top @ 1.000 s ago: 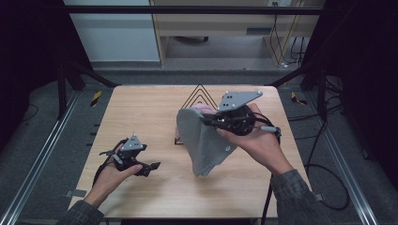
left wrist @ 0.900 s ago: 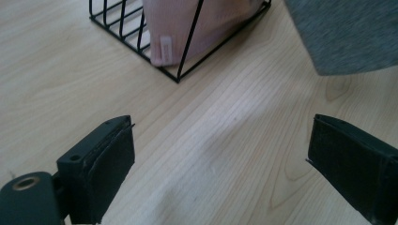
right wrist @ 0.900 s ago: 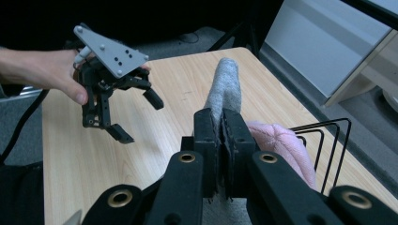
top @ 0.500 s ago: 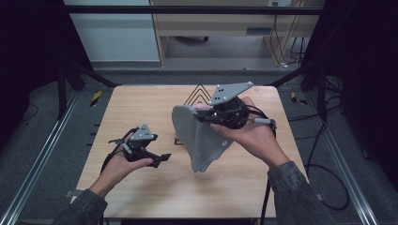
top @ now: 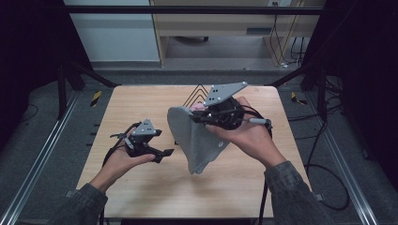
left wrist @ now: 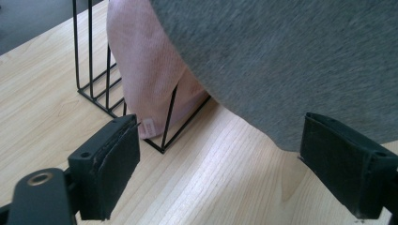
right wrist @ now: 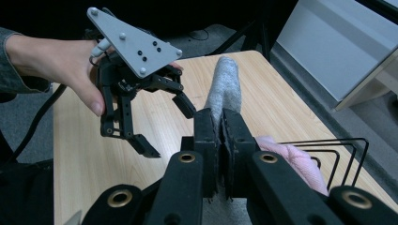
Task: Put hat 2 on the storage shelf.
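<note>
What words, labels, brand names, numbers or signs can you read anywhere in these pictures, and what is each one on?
None can be read.
Small tag on the pink cloth in the wire rack: too small and blurred to read.
Pale mark on the grey cloth held by the right tool: too small to read.

The table (top: 141, 108) was pale wood with a fine straight grain and a smooth, faintly satin finish. The grey cloth (top: 195, 140) looked soft, matt and fuzzy, like fleece or felted knit. The pink cloth (left wrist: 145, 70) showed a fine woven or waffle-like texture, also matt. The rack (left wrist: 94, 70) was thin black wire, smooth. The left gripper (right wrist: 162, 124) had matt black parts, rough dark jaw pads and a flat grey plate.
</note>
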`<state>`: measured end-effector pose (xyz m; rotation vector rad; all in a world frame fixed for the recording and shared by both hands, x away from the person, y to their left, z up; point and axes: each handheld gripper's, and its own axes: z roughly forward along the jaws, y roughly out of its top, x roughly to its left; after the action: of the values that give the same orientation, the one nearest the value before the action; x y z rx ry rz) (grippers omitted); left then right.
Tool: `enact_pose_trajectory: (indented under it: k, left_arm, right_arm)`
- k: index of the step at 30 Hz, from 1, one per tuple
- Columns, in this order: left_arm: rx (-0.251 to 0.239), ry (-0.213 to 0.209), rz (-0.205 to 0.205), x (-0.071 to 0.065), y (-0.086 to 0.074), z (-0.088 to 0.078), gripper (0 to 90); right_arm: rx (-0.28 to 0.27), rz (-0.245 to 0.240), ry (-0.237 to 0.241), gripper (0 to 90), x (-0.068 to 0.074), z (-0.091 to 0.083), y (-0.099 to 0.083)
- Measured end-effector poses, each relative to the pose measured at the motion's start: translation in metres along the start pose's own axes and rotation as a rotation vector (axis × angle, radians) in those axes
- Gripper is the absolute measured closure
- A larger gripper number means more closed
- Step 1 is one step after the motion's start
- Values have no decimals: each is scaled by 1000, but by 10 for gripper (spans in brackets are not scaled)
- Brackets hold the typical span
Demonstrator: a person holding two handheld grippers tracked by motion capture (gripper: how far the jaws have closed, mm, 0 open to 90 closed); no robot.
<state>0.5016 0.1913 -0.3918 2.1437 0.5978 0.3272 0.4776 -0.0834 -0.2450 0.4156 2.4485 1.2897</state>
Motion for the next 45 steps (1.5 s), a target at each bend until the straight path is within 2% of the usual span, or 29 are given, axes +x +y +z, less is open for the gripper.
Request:
enact_pose_trajectory:
  k: [6, 9, 10, 11, 13, 14, 15, 17, 20, 23, 25, 29, 31, 34, 36, 38, 39, 42, 43, 45]
  left_arm:
    - [-17, -6, -3, 4, 5, 5, 133]
    - [-31, -21, -11, 6, 7, 9, 151]
    - [-33, -29, -14, 5, 8, 11, 195]
    - [-36, -45, -2, 5, 9, 13, 276]
    - [-49, -61, 10, 2, 10, 17, 345]
    - [-50, -57, 12, 1, 11, 19, 421]
    - [-51, -55, 8, -1, 12, 21, 456]
    - [-58, -64, 22, -4, 14, 23, 613]
    - [-44, -89, 25, -8, 17, 27, 790]
    - [-12, -87, 33, -11, 20, 28, 865]
    - [0, -88, 28, -11, 21, 26, 874]
    - [13, -79, 47, -15, 28, 13, 876]
    - [-1, -76, 50, -19, 34, 3, 876]
    - [5, -58, 57, -21, 41, -6, 876]
    - [23, -54, 73, -20, 47, -11, 876]
    - [17, -55, 64, -20, 53, -14, 877]
    - [20, -52, 72, -19, 57, -17, 877]
    - [21, -32, 80, -17, 69, -24, 877]
    - [18, -27, 79, -16, 74, -27, 877]
    - [12, -16, 68, -13, 87, -32, 877]
  right_arm:
    - [-13, 1, 3, 862, 2, 0, 4]
    - [-12, 0, 5, 862, 2, 1, 4]
    - [-12, 0, 3, 862, 2, 1, 4]
    - [-12, 0, 4, 862, 2, 1, 4]
    - [-9, -1, 6, 861, 3, 2, 3]
    - [-6, 3, 6, 861, 3, 3, 2]
    - [-6, 5, 6, 861, 3, 4, 1]
    - [-1, 11, 2, 862, 2, 5, -2]
    - [4, 22, -3, 862, 0, 4, -10]
    - [12, 45, -13, 862, -3, 1, -20]
    - [16, 60, -24, 862, -6, -1, -28]
    - [46, 98, -56, 862, -13, -6, -45]
    - [37, 116, -65, 862, -16, -9, -52]
    - [-3, 157, -58, 862, -22, -15, -60]
    - [-8, 183, -68, 862, -27, -17, -64]
    - [-17, 198, -76, 862, -30, -19, -64]
    - [-22, 199, -80, 862, -31, -20, -63]
    - [-43, 194, -95, 862, -34, -27, -54]
    - [-49, 190, -109, 862, -36, -32, -47]
    - [-53, 190, -113, 862, -37, -33, -44]
